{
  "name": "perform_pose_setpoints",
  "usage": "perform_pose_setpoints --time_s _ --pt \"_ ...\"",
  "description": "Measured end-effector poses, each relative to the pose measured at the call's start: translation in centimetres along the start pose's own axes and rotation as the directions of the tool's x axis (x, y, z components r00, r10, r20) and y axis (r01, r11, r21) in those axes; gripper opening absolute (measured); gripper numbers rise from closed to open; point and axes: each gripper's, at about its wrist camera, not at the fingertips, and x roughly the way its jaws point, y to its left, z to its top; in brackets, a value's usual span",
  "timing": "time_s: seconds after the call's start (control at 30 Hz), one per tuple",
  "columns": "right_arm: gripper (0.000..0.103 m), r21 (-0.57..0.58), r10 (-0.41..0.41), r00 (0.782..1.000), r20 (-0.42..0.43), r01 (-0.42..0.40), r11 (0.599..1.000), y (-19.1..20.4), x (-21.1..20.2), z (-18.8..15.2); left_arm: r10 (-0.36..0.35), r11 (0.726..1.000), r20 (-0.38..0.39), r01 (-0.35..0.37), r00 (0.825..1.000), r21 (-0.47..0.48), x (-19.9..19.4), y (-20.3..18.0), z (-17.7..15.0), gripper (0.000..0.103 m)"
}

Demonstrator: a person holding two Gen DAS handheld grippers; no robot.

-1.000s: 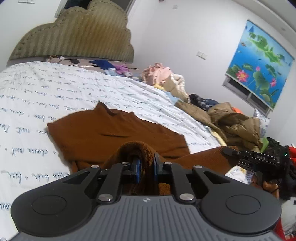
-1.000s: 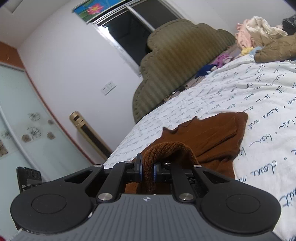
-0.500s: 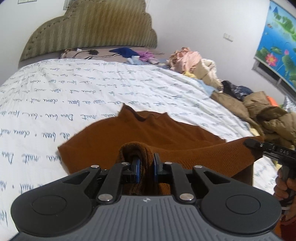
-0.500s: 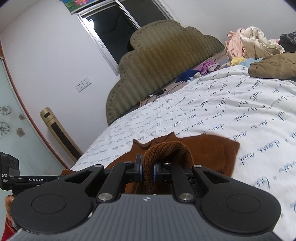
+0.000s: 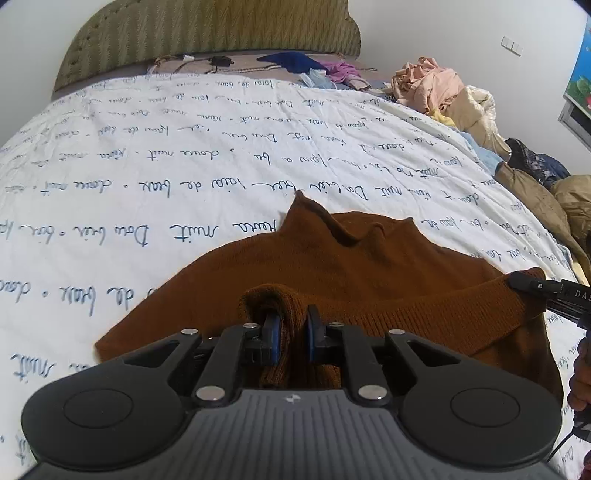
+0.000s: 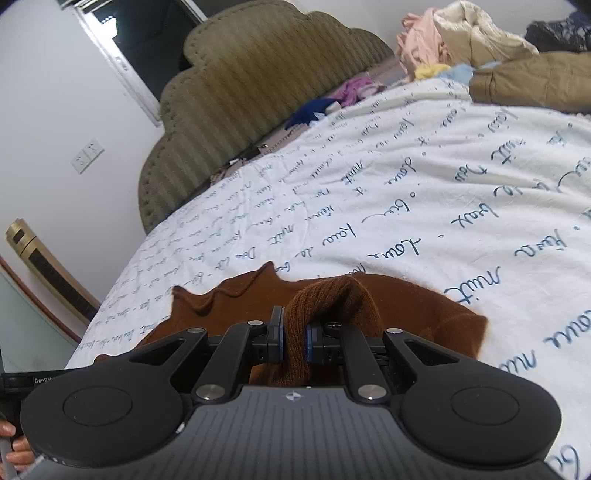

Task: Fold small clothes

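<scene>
Fingers of the left gripper (image 5: 289, 334) pinch a bunched ribbed edge of the brown sweater (image 5: 369, 273); the right gripper (image 6: 293, 338) clamps another bunch of the same hem. The sweater lies on the bed's lettered quilt (image 5: 184, 155), collar toward the headboard (image 5: 207, 33), hem lifted between the grippers. Risk, as I judge it: thick knit may slip from one pinch, or uneven carrying may skew the fold and drag the body.

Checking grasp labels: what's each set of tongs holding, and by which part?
Both hold the brown sweater. Left tongs and right tongs each pinch a bunched fold of its ribbed edge, apparently the hem, at opposite ends.
</scene>
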Motion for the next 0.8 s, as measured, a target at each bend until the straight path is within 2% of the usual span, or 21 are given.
perform_pose_setpoints --time_s 0.13,0.17,0.2,0.27,0.3,0.33,0.4,0.5,0.57,0.67,0.73,0.8 --pt "0.022 0.041 -0.026 0.999 -0.044 0.028 0.999 -0.6 2.0 0.3 -0.029 0.996 -0.065 0.023 0.998 -0.089 1.6 1.2 0.7 0.02" --pt "0.03 0.055 -0.03 0.998 -0.054 0.033 0.998 -0.9 2.3 0.3 -0.044 0.993 -0.067 0.036 0.997 -0.113 1.7 1.6 0.7 0.021" --pt "0.04 0.074 -0.027 0.998 -0.059 0.031 0.997 -1.2 2.6 0.3 -0.058 0.99 -0.062 0.05 0.996 -0.133 1.6 1.8 0.7 0.026" --pt "0.045 0.103 -0.01 0.998 -0.055 0.016 0.995 -1.6 2.8 0.2 -0.07 0.984 -0.039 0.063 0.997 -0.165 1.2 2.3 0.8 0.046" --pt "0.048 0.12 0.004 0.999 -0.051 0.002 0.993 -1.8 2.8 0.2 -0.056 0.983 -0.014 0.053 0.998 -0.175 0.9 2.5 1.0 0.068" --pt "0.05 0.133 0.014 0.999 -0.048 -0.008 0.991 -1.9 2.8 0.3 -0.031 0.982 0.022 0.035 0.999 -0.187 0.4 2.8 1.0 0.082" --pt "0.055 0.165 0.034 0.999 -0.04 -0.027 0.986 -2.1 2.8 0.5 0.004 0.977 0.087 0.015 0.996 -0.212 -0.7 3.4 1.2 0.084" --pt "0.057 0.174 0.034 0.999 -0.031 -0.028 0.984 -2.0 2.9 0.8 0.004 0.968 0.101 0.021 0.995 -0.248 -1.7 4.1 1.4 0.084" --pt "0.06 0.168 0.029 0.999 -0.024 -0.025 0.985 -1.9 3.0 1.0 0.019 0.98 0.121 0.005 0.993 -0.198 -2.6 3.5 1.1 0.084" --pt "0.063 0.18 0.022 1.0 -0.013 -0.02 0.983 -1.9 3.2 1.5 0.078 0.997 0.138 -0.075 0.987 -0.028 -4.0 1.4 -0.1 0.084" --pt "0.065 0.188 0.018 1.0 -0.005 -0.017 0.982 -1.9 3.5 1.8 0.099 0.987 0.152 -0.116 0.983 0.109 -4.6 -0.2 -1.2 0.084" --pt "0.065 0.184 0.005 1.0 0.003 -0.005 0.983 -1.8 3.7 2.1 0.109 0.957 0.158 -0.146 0.981 0.252 -5.0 -1.8 -2.6 0.084"
